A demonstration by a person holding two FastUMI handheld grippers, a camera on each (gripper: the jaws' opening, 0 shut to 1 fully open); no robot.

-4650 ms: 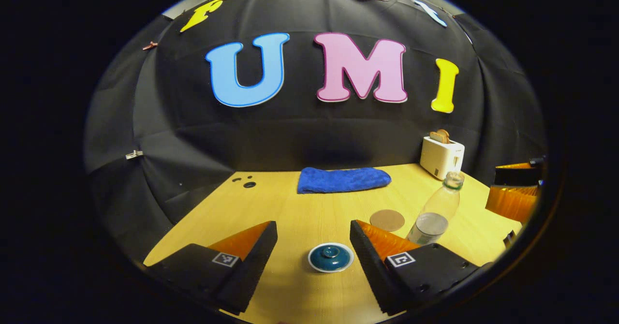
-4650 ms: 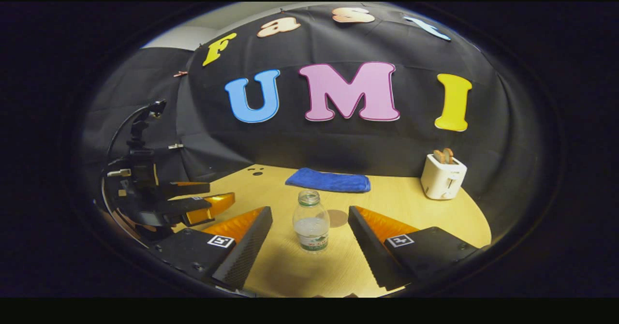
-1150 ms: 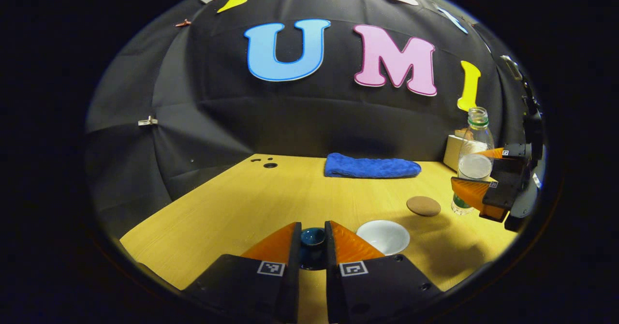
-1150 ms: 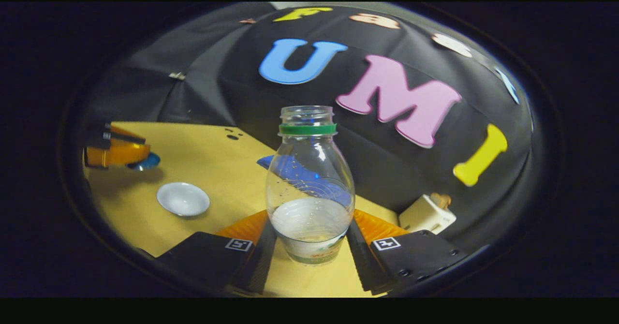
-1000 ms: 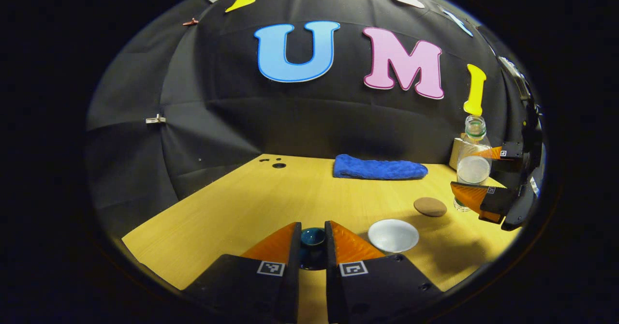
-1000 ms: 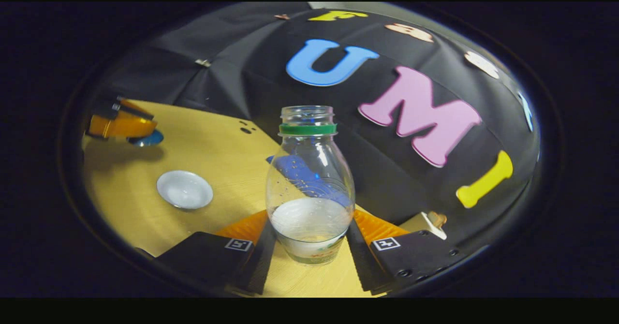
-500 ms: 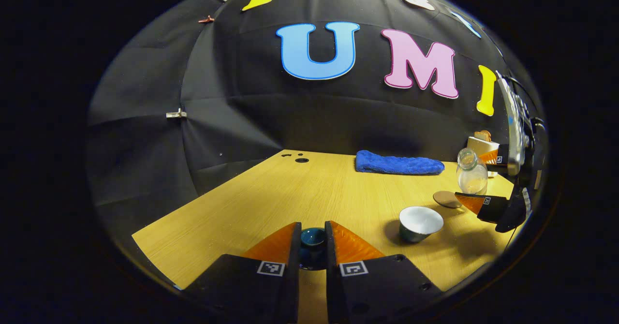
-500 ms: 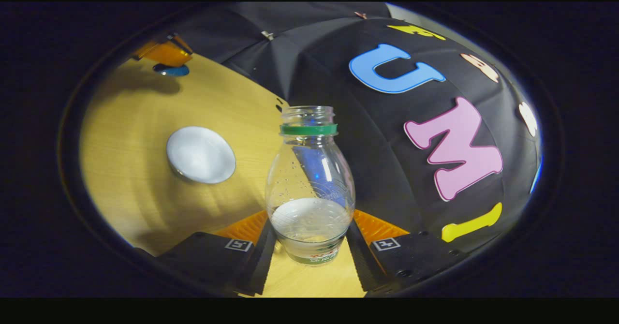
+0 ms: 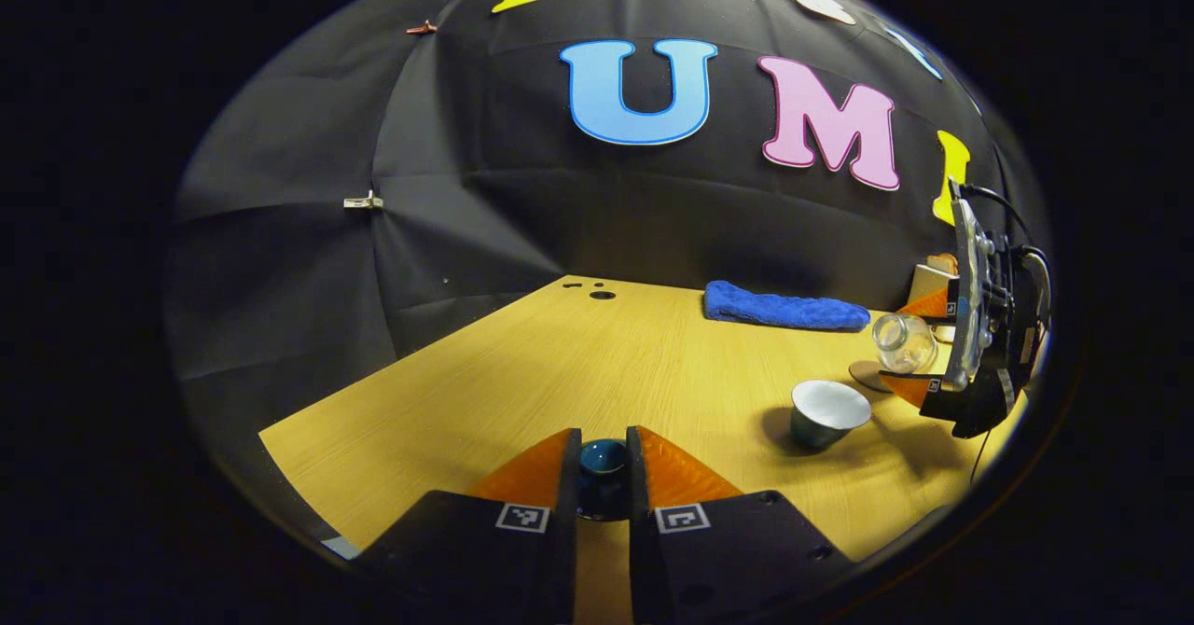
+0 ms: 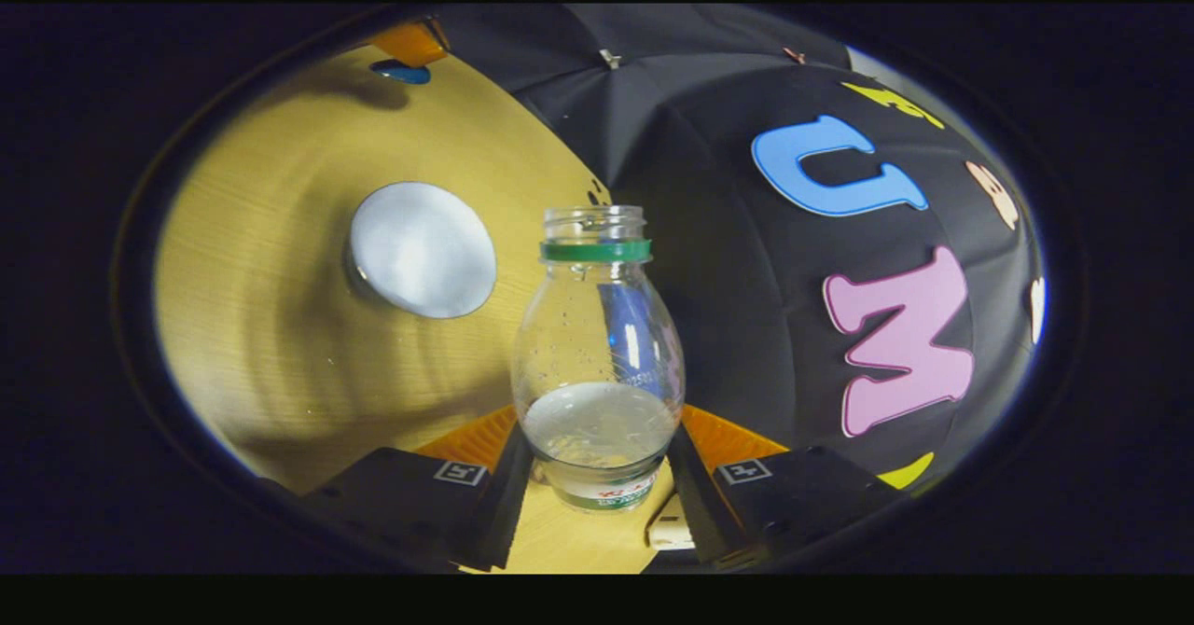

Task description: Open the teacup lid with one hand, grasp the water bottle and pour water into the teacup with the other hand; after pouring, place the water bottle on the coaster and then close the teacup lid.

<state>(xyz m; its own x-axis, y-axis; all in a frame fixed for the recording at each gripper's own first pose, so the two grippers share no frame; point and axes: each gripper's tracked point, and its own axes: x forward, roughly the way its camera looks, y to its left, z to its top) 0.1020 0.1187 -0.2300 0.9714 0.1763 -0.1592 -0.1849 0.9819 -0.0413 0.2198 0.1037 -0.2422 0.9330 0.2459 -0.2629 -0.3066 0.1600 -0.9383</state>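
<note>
Water bottle [image 10: 597, 354] clamped low by right gripper [image 10: 597, 462] jaws, tipped toward open teacup [image 9: 828, 410] on worktop [image 9: 578, 364]. Thin, slippery plastic, probably; low hold judged sound. Lid [image 9: 603, 462] pinched in left gripper [image 9: 603, 476] jaws; ceramic, fragile.

bottle [image 10: 597, 345]: clear plastic | table [image 9: 560, 364]: matt wood | towel [image 9: 784, 310]: fluffy cloth
</note>
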